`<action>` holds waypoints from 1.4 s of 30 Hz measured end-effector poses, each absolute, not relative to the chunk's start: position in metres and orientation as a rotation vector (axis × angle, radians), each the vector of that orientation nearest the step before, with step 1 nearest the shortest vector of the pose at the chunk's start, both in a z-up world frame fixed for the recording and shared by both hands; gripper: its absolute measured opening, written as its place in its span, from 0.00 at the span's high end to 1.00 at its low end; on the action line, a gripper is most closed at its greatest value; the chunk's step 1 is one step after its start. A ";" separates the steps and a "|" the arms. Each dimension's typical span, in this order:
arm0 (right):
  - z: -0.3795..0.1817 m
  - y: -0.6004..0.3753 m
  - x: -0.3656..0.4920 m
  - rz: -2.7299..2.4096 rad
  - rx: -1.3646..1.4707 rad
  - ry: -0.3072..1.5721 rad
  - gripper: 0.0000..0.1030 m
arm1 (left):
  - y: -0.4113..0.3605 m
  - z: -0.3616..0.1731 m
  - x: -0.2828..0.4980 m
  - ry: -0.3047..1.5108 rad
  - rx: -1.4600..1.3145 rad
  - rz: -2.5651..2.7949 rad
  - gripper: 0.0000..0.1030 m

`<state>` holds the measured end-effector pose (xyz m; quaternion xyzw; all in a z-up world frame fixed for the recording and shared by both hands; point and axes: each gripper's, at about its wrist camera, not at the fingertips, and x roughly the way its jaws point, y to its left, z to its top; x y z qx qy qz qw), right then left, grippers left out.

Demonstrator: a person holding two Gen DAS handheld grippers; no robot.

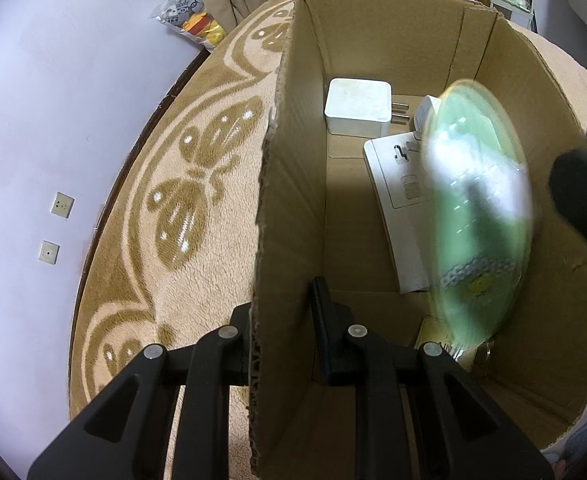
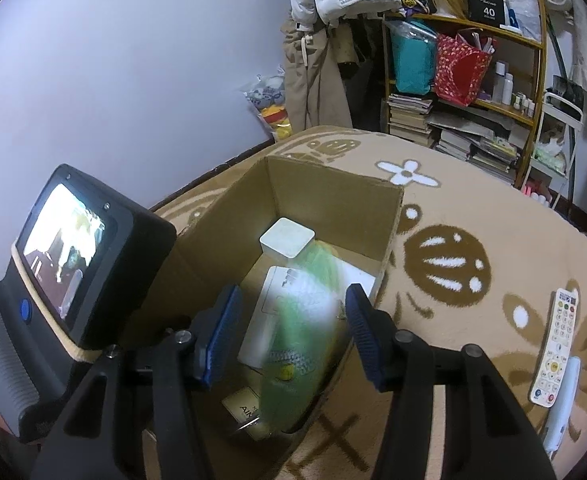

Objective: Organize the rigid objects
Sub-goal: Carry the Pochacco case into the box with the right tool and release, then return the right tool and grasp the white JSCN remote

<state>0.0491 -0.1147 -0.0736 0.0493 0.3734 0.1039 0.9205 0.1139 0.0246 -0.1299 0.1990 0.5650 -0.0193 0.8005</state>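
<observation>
— Where's the blurred green oval plastic packet (image 2: pixel 301 320)?
— Dropping into the brown cardboard box (image 1: pixel 393 32); right hand-held gripper (image 2: pixel 293 332) spread, left hand-held gripper (image 1: pixel 281 320) pinching the box wall.
— Hold the box steady — lift straight out.

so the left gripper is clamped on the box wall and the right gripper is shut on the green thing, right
Not quite. The left gripper does straddle the cardboard box wall, but the right gripper is open: in the right wrist view its blue pads stand wide apart, and the blurred green object sits loose between them, over the box.
</observation>
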 end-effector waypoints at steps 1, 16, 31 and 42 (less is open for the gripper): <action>-0.072 -0.116 0.049 0.208 0.099 0.763 0.44 | 0.025 -0.130 0.114 1.212 0.426 -0.041 0.81; -0.072 -0.201 0.065 -0.094 0.110 0.793 0.20 | 0.024 -0.128 0.117 1.215 0.428 -0.038 0.81; -0.109 -0.291 0.081 -0.260 0.229 0.892 0.20 | 0.023 -0.129 0.116 1.213 0.431 -0.036 0.81; -0.149 -0.348 0.082 -0.351 0.303 0.965 0.20 | 0.023 -0.129 0.117 1.213 0.435 -0.035 0.81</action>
